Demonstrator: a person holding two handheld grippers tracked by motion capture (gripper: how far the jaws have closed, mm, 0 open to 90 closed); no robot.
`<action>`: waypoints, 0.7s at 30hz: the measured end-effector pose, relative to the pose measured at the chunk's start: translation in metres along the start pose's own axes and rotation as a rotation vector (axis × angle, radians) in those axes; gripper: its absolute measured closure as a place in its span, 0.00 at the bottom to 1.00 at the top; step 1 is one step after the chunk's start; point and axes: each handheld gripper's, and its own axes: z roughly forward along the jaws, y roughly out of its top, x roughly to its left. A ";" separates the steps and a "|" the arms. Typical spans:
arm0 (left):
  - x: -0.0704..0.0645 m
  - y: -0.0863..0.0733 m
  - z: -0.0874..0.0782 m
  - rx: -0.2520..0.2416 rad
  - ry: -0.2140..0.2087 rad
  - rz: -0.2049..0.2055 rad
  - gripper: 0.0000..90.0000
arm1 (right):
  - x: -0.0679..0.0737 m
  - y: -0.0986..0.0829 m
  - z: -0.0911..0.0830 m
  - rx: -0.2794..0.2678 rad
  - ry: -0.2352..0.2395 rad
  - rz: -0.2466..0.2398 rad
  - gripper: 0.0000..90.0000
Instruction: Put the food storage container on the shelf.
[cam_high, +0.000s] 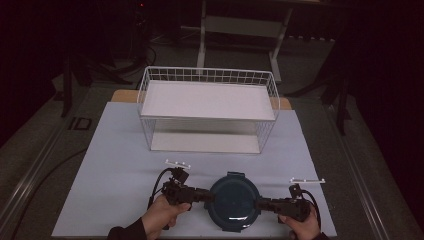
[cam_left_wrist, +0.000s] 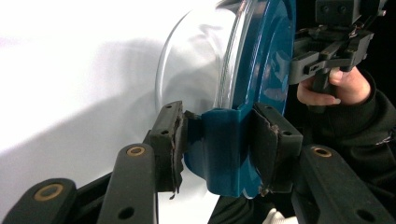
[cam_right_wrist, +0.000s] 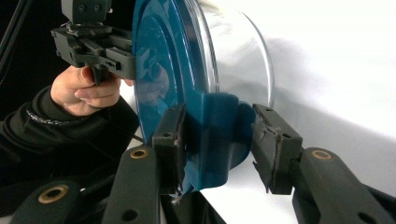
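A round clear bowl with a dark blue clip-on lid (cam_high: 234, 200) is at the near edge of the table, between my two grippers. My left gripper (cam_high: 204, 196) is shut on the lid's left side clasp (cam_left_wrist: 229, 149), with a pad pressed on either side of it. From the other side, my right gripper (cam_high: 260, 203) is shut on the opposite clasp (cam_right_wrist: 215, 135). The bowl's glass wall (cam_left_wrist: 196, 60) bulges toward the white table top. Whether the bowl rests on the table or hangs just above it, I cannot tell.
A white wire basket shelf (cam_high: 207, 107) with two levels stands at the back middle of the white table top (cam_high: 115, 165). Two small white strips lie on the table, one (cam_high: 177, 163) by my left hand and one (cam_high: 307, 180) by my right.
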 end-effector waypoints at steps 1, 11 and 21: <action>0.000 0.000 -0.001 -0.004 -0.007 -0.003 0.63 | 0.001 0.002 0.000 0.002 0.000 -0.002 0.63; 0.001 0.014 -0.021 -0.054 0.024 0.033 0.63 | 0.010 0.024 0.008 -0.019 0.005 -0.052 0.63; 0.012 0.032 -0.045 -0.118 0.060 0.066 0.63 | 0.016 0.059 0.027 -0.039 0.012 -0.117 0.63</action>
